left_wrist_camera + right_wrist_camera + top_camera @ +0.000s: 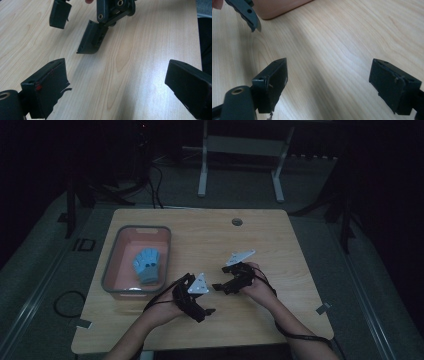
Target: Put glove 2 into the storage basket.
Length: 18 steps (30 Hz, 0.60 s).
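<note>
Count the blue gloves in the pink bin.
1: a single blue glove lies flat inside the pink bin at the table's left; nothing appears hidden beneath it.

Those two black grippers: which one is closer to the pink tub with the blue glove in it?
The left gripper, at the tub's near right corner. The right gripper sits farther right, toward the table's middle.
</note>
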Available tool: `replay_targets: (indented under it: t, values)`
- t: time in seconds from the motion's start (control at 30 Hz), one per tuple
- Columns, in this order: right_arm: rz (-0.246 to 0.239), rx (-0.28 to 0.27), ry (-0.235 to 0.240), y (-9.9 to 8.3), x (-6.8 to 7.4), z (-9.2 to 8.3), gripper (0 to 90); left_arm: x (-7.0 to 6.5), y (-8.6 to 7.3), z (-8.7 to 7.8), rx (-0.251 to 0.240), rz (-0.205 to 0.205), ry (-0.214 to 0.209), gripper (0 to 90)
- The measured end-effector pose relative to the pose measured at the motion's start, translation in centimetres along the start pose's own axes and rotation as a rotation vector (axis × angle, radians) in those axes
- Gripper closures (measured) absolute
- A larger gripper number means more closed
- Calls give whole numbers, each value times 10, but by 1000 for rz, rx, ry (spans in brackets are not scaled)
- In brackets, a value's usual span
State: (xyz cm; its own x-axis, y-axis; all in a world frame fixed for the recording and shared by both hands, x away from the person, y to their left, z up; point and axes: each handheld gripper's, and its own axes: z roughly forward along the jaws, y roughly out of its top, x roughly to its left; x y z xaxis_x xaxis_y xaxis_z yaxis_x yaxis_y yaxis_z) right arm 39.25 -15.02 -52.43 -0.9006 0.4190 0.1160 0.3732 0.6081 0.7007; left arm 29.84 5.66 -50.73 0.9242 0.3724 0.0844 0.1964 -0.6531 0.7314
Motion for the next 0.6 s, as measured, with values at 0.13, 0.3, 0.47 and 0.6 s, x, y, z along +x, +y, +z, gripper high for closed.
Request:
replay_targets:
  t: [0.13,0.3,0.47,0.6]
  values:
    - [0,-3,4,-11,-1,-2,154,-3,-1,8,1,6,-20,46]
    - [-3,-10,1,-23,1,-7,153,-8,-2,18,2,14,-46,47]
    - [-8,-7,-6,-30,2,-11,151,-12,-2,28,-5,17,-68,46]
    - [10,-14,-3,-36,3,-15,154,-15,-2,34,0,30,-77,46]
